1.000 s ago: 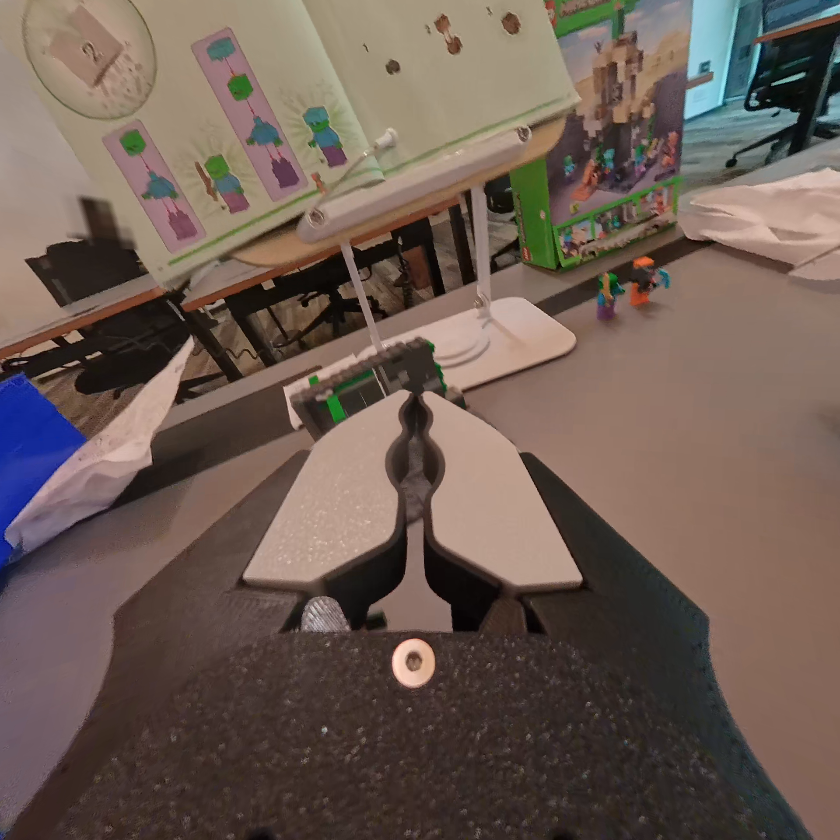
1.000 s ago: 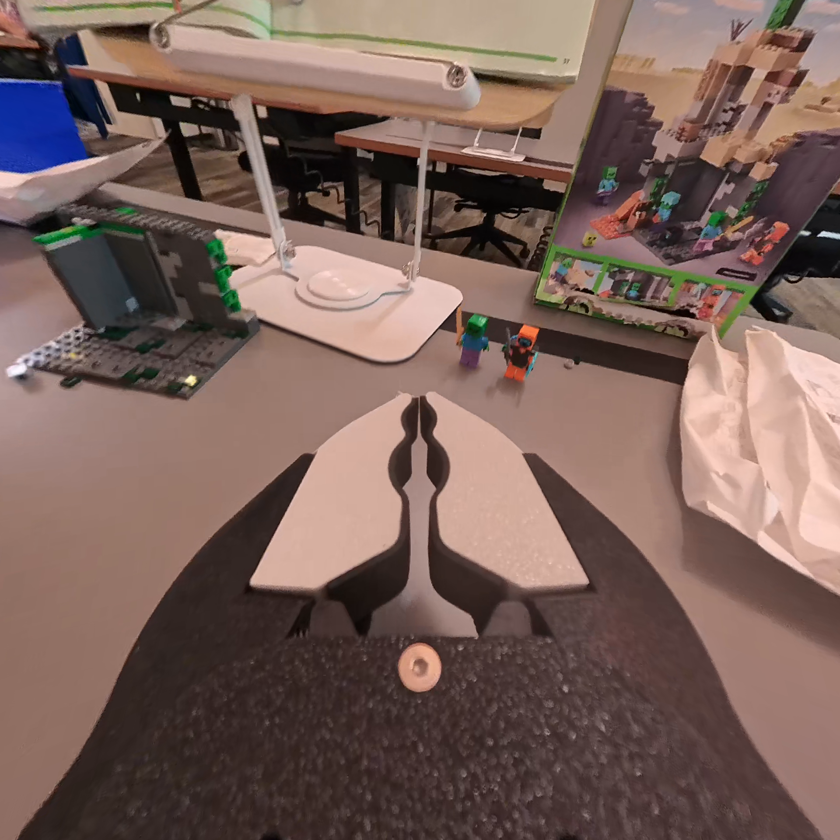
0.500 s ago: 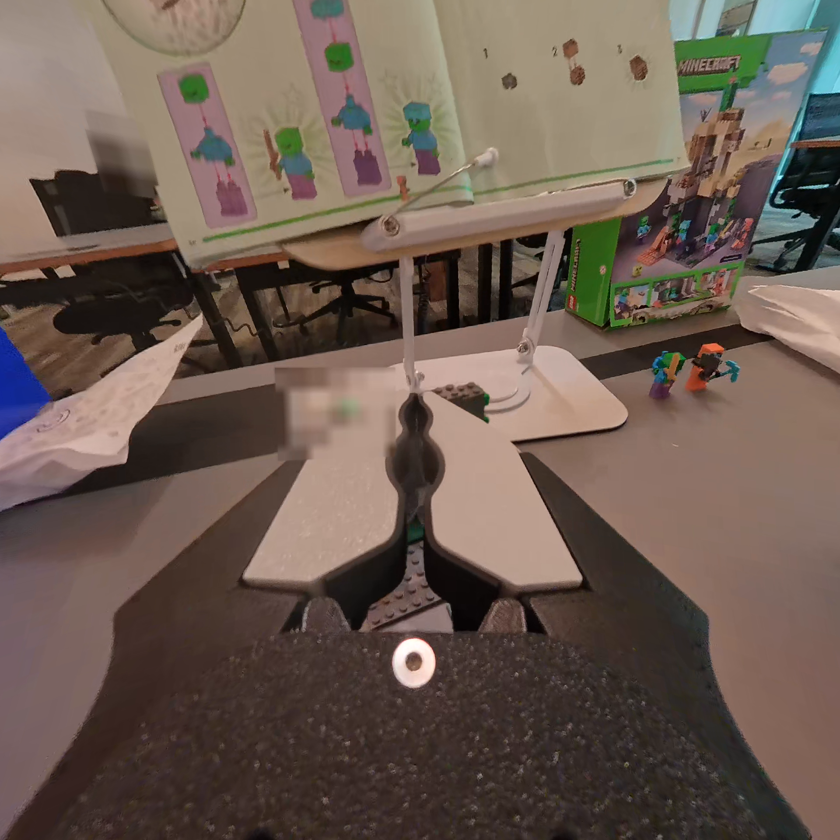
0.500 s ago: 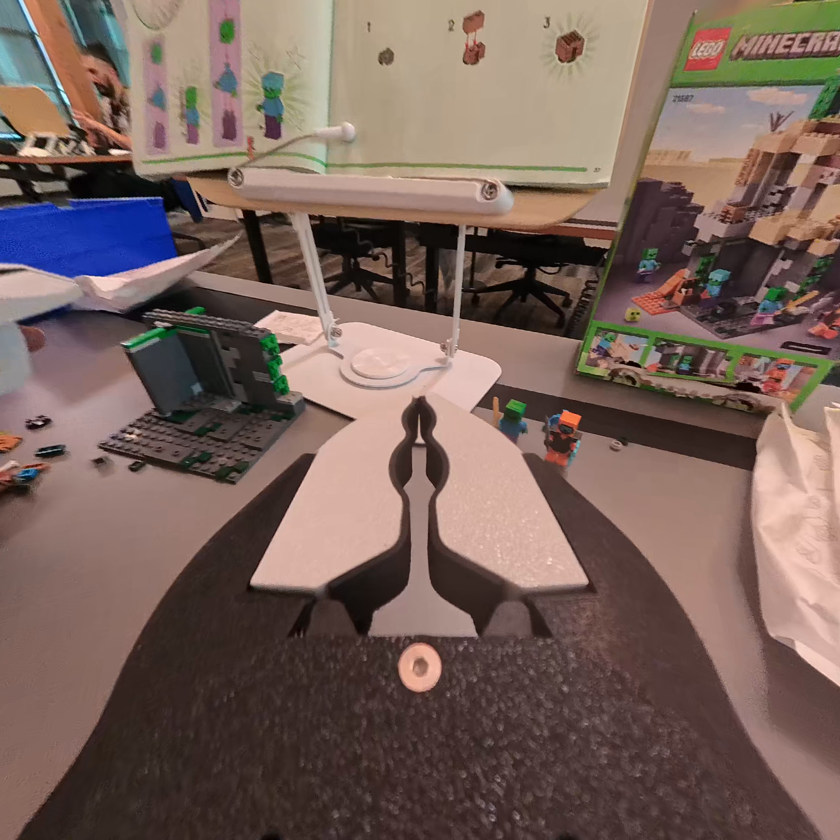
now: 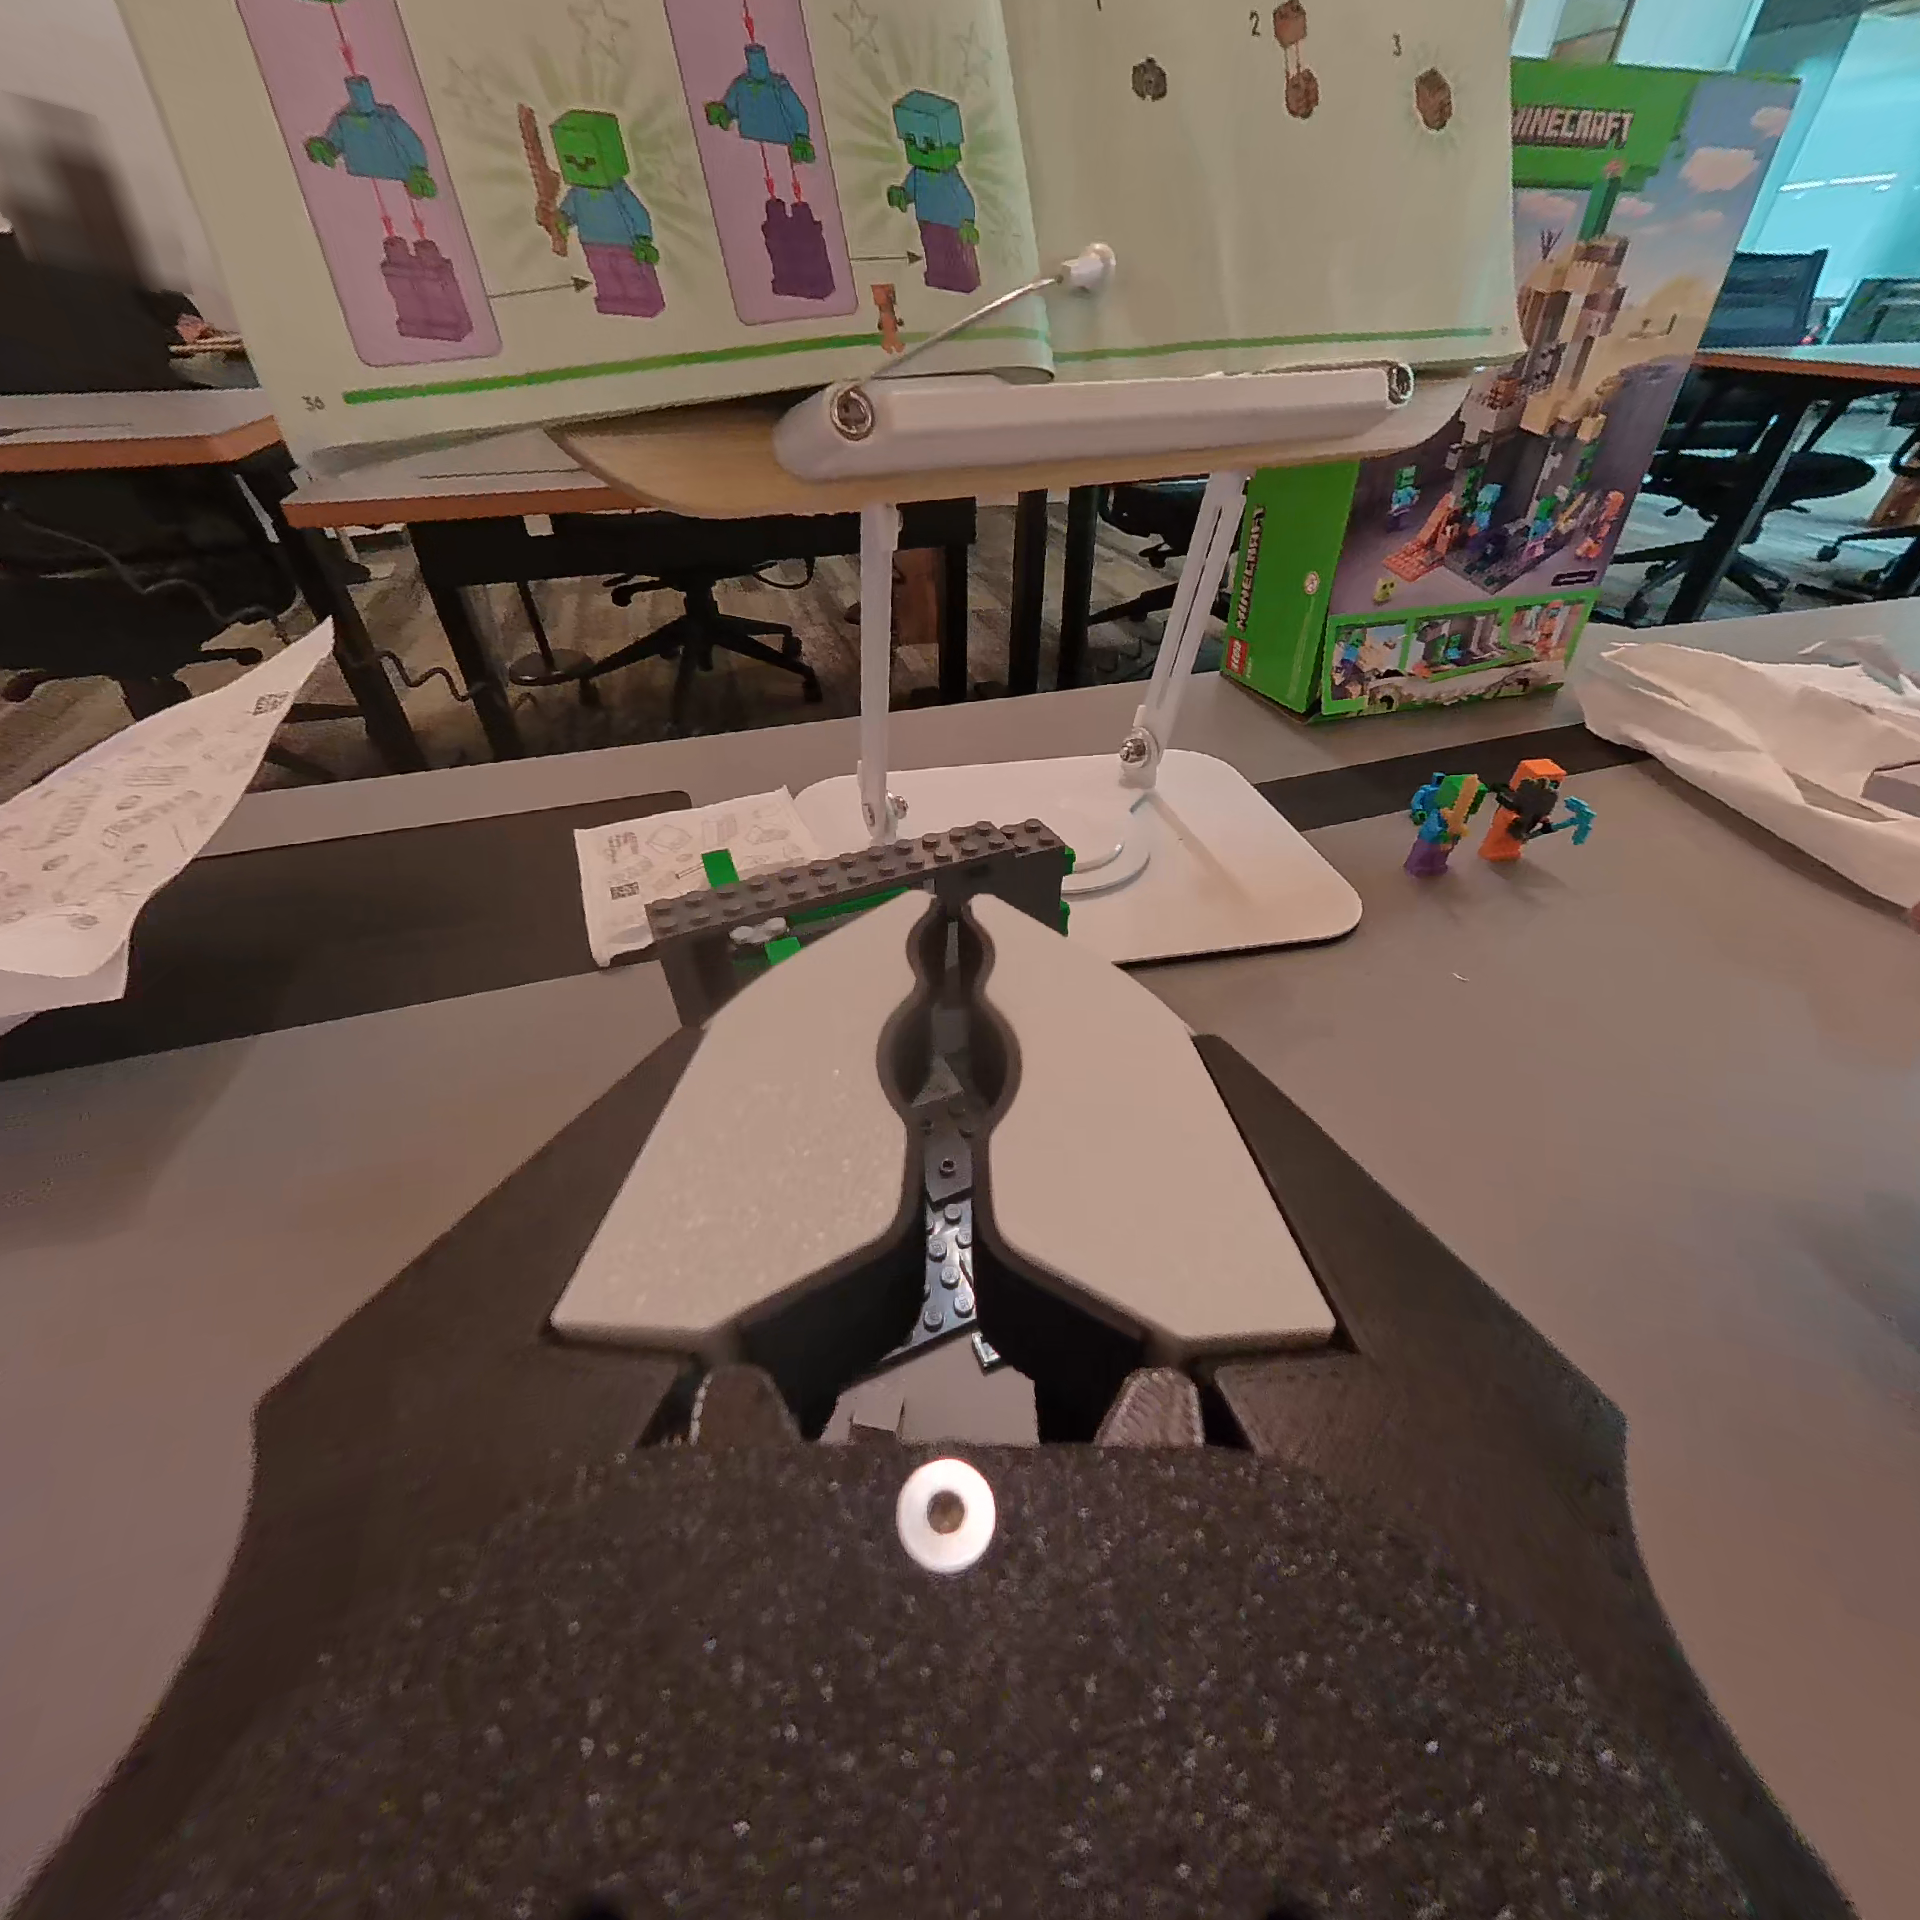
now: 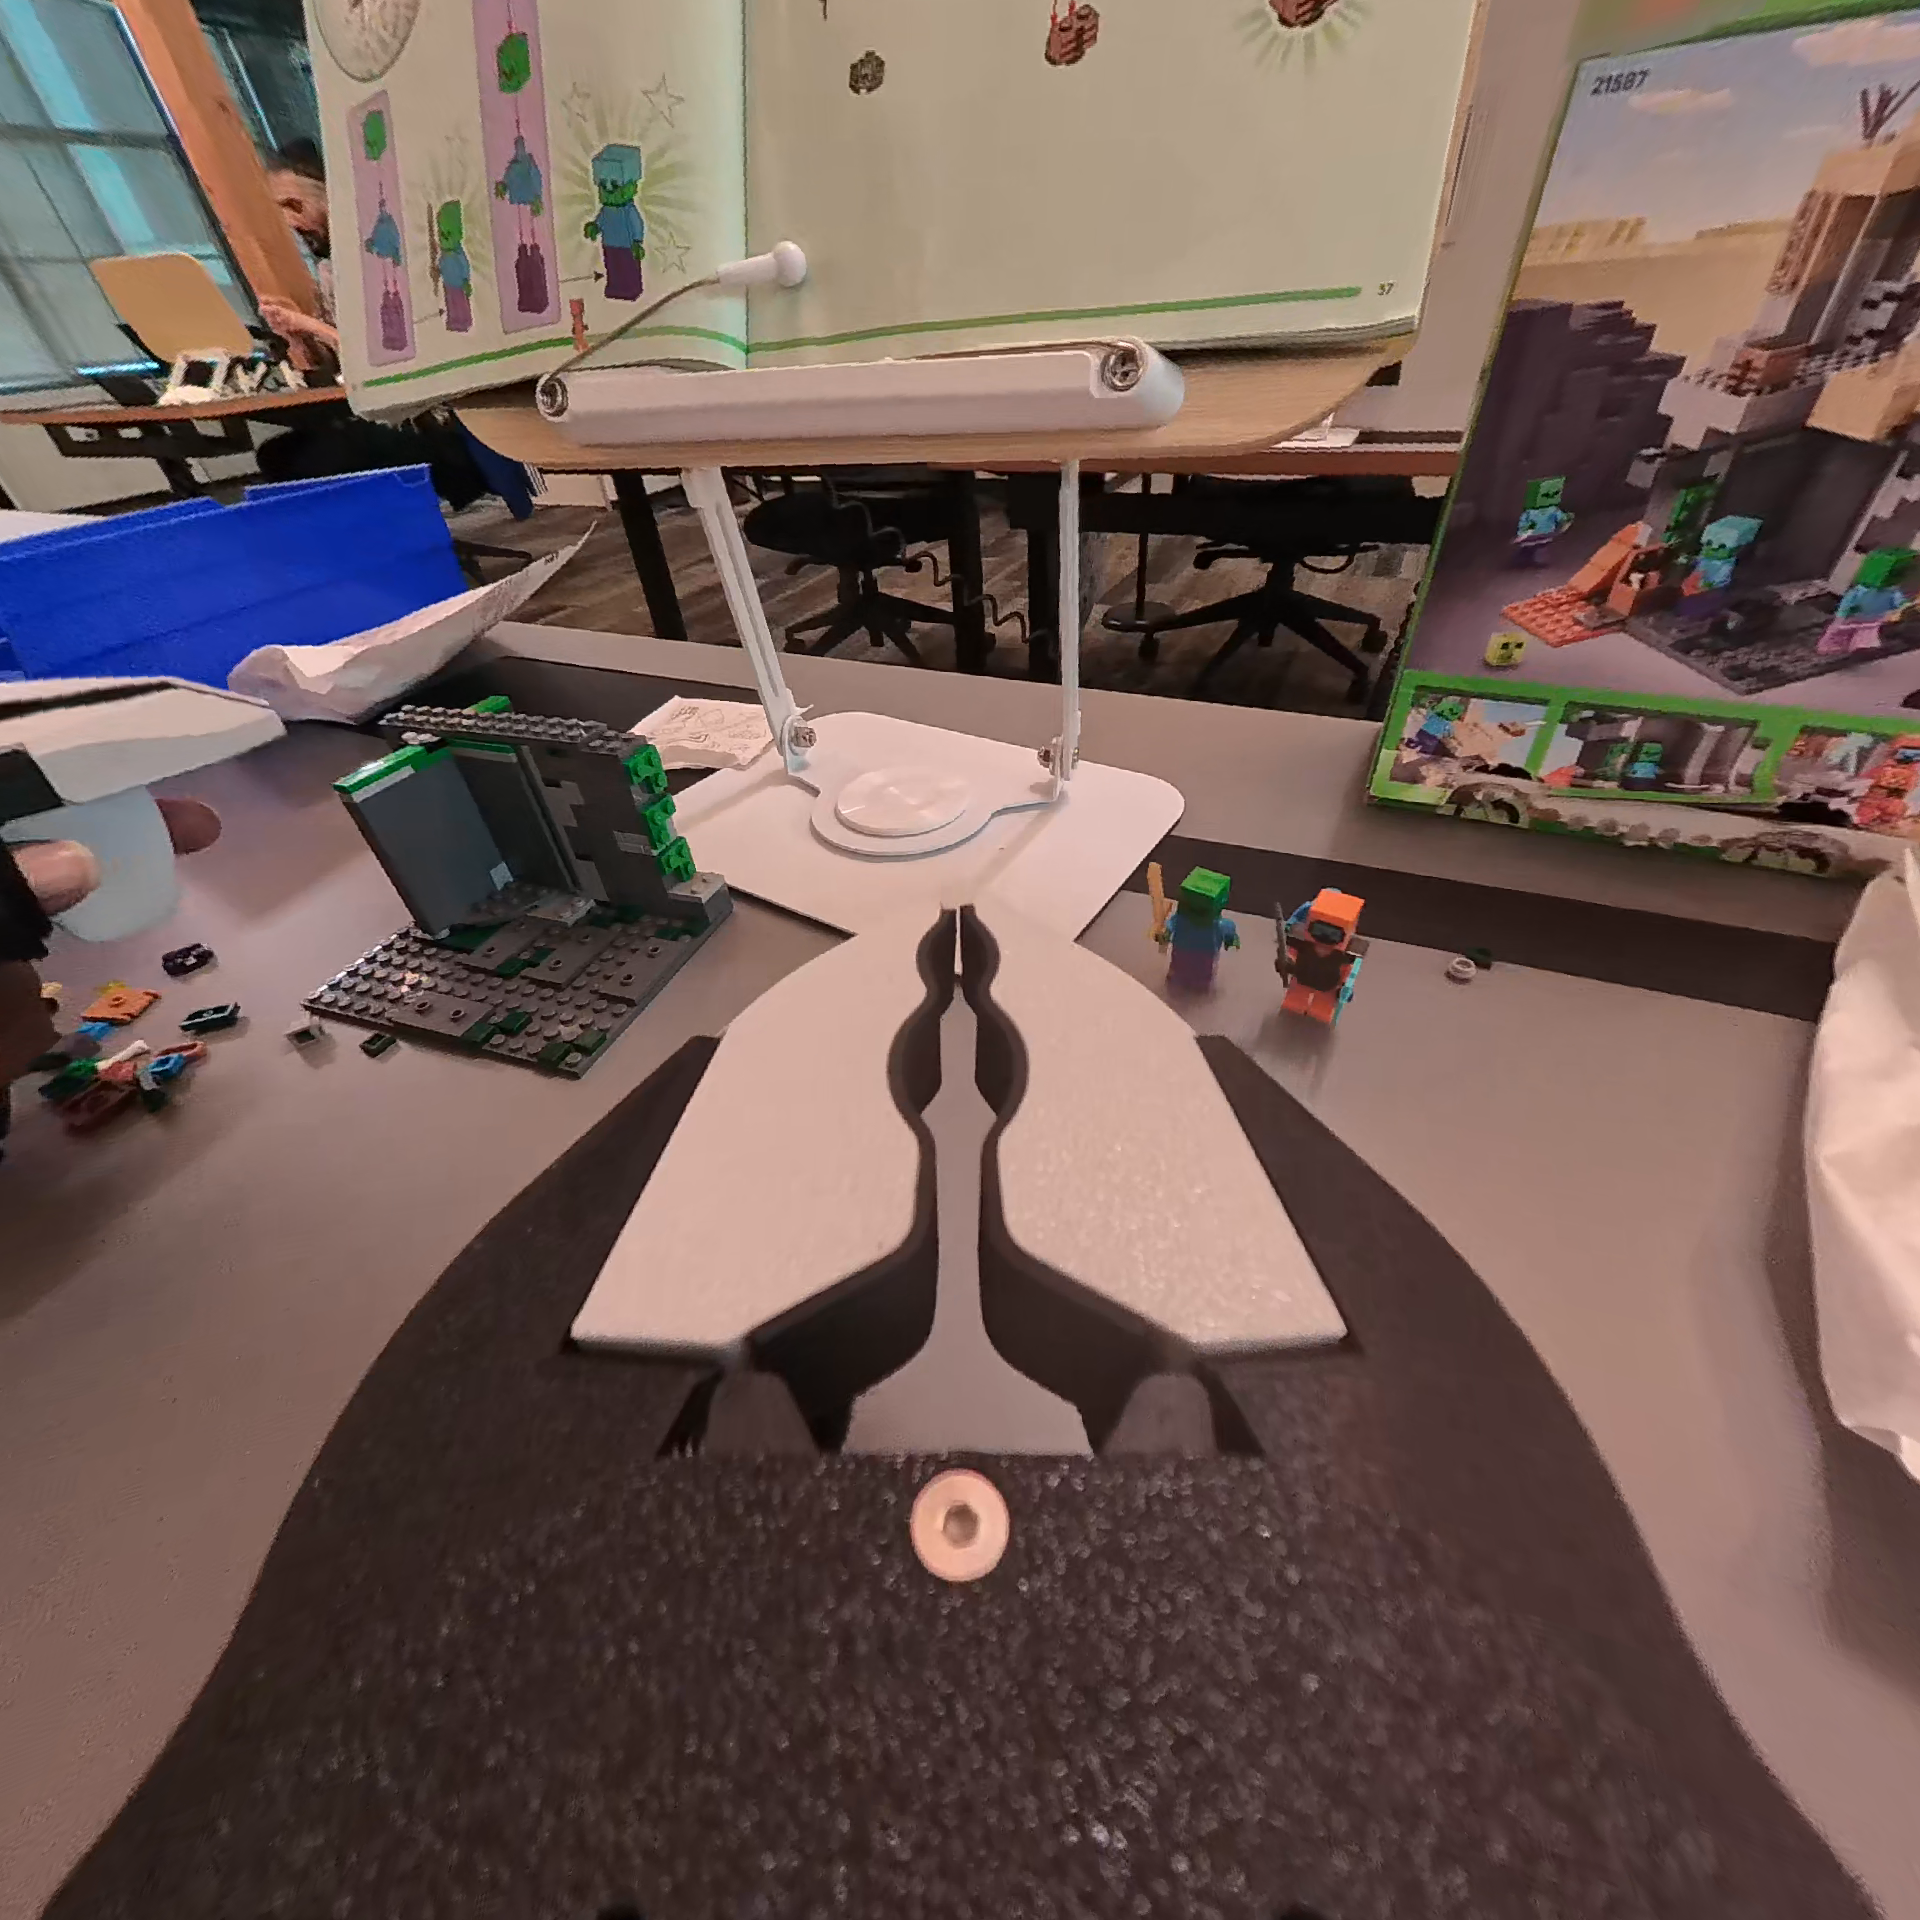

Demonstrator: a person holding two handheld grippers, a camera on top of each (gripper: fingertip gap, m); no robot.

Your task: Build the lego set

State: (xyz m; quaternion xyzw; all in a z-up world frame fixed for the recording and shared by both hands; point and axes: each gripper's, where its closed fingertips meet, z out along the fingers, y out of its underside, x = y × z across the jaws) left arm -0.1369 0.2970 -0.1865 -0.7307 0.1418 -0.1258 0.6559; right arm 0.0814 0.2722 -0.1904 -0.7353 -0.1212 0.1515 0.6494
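Lego build (image 6: 520,883), a dark grey studded baseplate with an upright grey-and-green wall at its back edge, sits on the grey worktop (image 6: 1558,1143) towards the left, just beside the foot of a white book stand (image 6: 862,400). Loose small pieces (image 6: 114,1049) lie on the worktop to its left, probably spread there to be within easy reach.

In the left wrist view, the left tongs (image 5: 951,914) are over the baseplate, clenched, with their tips at the top edge of the wall. Whether they pinch that edge or only hover at it cannot be told.

In the centre, the stand holds the open instruction booklet (image 6: 1039,156) tilted above the worktop with a wire clip across the page, seemingly so the steps can be read while both hands are busy. The right tongs (image 6: 958,914) are clenched too, a thin slit between the fingers, grasping nothing and pointing at the stand's foot.

To the right, a green-headed minifigure (image 6: 1200,925) and an orange minifigure (image 6: 1320,956) stand upright side by side, apparently finished and set aside.

For containers, a blue bin (image 6: 208,582) is at the far left, behind a crumpled paper bag (image 6: 395,644); its contents are hidden. The set's green box (image 6: 1662,468) stands upright at the back right, and what is inside does not show. A white paper bag (image 6: 1870,1195) lies at the right edge, its contents also unseen.
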